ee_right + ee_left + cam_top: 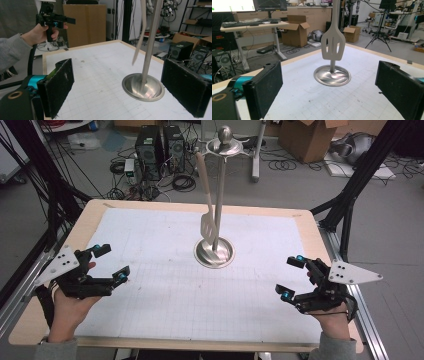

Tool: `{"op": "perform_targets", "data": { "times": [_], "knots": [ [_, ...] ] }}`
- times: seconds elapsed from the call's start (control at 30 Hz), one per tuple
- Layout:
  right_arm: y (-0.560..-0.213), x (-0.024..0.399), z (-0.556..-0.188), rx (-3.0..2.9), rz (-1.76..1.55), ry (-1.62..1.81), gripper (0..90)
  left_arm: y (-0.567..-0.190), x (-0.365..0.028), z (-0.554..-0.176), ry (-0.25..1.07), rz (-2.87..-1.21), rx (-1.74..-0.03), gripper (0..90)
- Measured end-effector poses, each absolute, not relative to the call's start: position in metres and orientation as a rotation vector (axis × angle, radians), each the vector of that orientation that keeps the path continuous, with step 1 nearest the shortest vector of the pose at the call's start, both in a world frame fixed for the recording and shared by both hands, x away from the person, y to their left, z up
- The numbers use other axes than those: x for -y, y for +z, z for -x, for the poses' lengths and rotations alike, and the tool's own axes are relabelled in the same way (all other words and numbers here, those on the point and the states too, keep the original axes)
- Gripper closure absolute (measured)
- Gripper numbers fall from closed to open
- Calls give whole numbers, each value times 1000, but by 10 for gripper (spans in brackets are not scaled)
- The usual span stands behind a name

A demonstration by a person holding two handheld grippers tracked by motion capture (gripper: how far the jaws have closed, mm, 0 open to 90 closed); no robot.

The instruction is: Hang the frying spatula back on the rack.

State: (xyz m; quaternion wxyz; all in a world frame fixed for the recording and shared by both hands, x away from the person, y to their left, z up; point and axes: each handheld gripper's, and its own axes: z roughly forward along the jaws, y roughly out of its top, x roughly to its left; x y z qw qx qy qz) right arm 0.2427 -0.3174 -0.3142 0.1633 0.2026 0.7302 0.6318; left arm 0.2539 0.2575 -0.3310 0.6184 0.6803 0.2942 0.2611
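Observation:
A steel utensil stand [214,252] with a round base rises from the middle of the white grid mat. A cream slotted spatula [207,222] hangs from its top ring, its blade just above the base. My left gripper [111,264] hovers open at the mat's left side, nothing between its jaws. Open too, my right gripper [290,277] sits at the mat's right side. In the left gripper view the spatula [333,46] hangs in front of the stand's base [332,75]. In the right gripper view the stand pole [151,42] and spatula [140,37] are ahead right; the other gripper [53,18] is far left.
The wooden table [85,220] carries a white grid mat [170,290]. Beyond the far edge, computer towers [160,147], cables and cardboard boxes [310,137] stand on the floor. Black frame struts [350,195] rise at the right.

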Motion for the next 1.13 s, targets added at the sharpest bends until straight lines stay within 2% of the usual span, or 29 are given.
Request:
{"op": "perform_targets", "data": {
  "times": [0.57, 0.97, 1.13],
  "knots": [
    [-312, 335, -238, -2028, -623, 1809, 102, -341, -280, -246, 617, -1565, -712, 80],
    [-317, 340, -240, -2016, -653, 1819, 102, -373, -294, -248, 633, -1574, -827, 81],
    [-317, 339, -241, -2015, -644, 1818, 102, -368, -296, -246, 639, -1555, -821, 80]
  ]
}}
